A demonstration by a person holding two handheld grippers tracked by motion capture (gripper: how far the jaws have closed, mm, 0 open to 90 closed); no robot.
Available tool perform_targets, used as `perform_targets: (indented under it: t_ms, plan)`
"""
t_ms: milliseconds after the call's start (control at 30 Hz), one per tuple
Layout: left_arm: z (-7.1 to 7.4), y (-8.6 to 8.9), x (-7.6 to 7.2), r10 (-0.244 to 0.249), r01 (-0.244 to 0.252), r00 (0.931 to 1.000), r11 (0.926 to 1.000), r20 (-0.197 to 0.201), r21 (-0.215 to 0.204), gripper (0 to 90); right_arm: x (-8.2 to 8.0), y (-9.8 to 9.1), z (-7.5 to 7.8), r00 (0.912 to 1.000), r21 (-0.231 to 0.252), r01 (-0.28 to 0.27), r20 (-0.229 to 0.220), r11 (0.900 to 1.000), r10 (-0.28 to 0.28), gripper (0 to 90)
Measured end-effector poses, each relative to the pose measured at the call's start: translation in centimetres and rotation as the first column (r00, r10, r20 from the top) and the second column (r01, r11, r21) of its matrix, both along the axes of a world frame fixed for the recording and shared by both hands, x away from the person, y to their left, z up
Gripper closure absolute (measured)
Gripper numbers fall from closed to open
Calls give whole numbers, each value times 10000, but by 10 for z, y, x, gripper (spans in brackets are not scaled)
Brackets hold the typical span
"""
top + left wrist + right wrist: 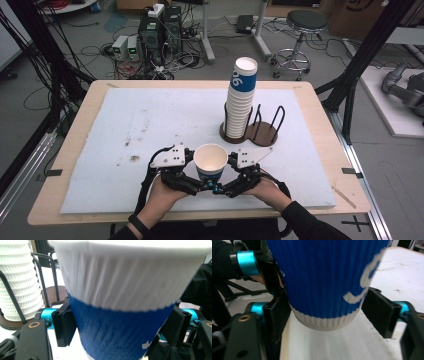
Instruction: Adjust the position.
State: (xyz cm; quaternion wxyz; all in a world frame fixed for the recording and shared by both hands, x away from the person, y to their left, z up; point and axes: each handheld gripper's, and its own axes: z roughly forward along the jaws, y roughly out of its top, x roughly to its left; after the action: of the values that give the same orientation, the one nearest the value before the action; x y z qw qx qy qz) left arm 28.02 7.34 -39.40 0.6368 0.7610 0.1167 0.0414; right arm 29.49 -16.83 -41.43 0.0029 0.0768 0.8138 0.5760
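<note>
A paper cup (210,160), white above and blue below, stands upright over the front middle of the white mat (140,120). My left gripper (199,186) comes at it from the left and is shut on its blue lower part (125,322), with a pad pressed on each side. From the right, my right gripper (223,188) has its pads against the cup's blue wall just above the white base (324,322), which hangs a little above the mat. A tall stack of the same cups (241,100) stands in a wire holder (262,134) behind.
The holder's second bay, on the right of its brown base, has no cups in it. The mat covers most of the wooden table (320,115). Beyond the far edge are computer boxes (160,30), cables and a stool (300,30) on the floor.
</note>
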Motion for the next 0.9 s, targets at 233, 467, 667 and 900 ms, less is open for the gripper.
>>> perform_targets:
  t_ms: [233, 467, 667, 900]
  plan:
    - [1, -1, -2, 69, -69, 9999, 10000, 118, -32, 204, -1, 1, 0, 9999, 21, -118, 12, 9999, 118, 312]
    - [8, 3, -3, 64, -60, 9999, 9986, 86, -530, 173, -2, 2, -2, 9996, -281, -240, 110, 9993, 244, 312]
    - [8, 3, -3, 55, -50, 9999, 9987, 96, -500, 202, -2, 2, -2, 9998, -334, -156, 136, 9993, 160, 311]
    - [4, 2, -4, -86, 92, 9999, 9985, 112, -536, 219, -4, 4, -3, 9997, -161, -252, 54, 9996, 253, 212]
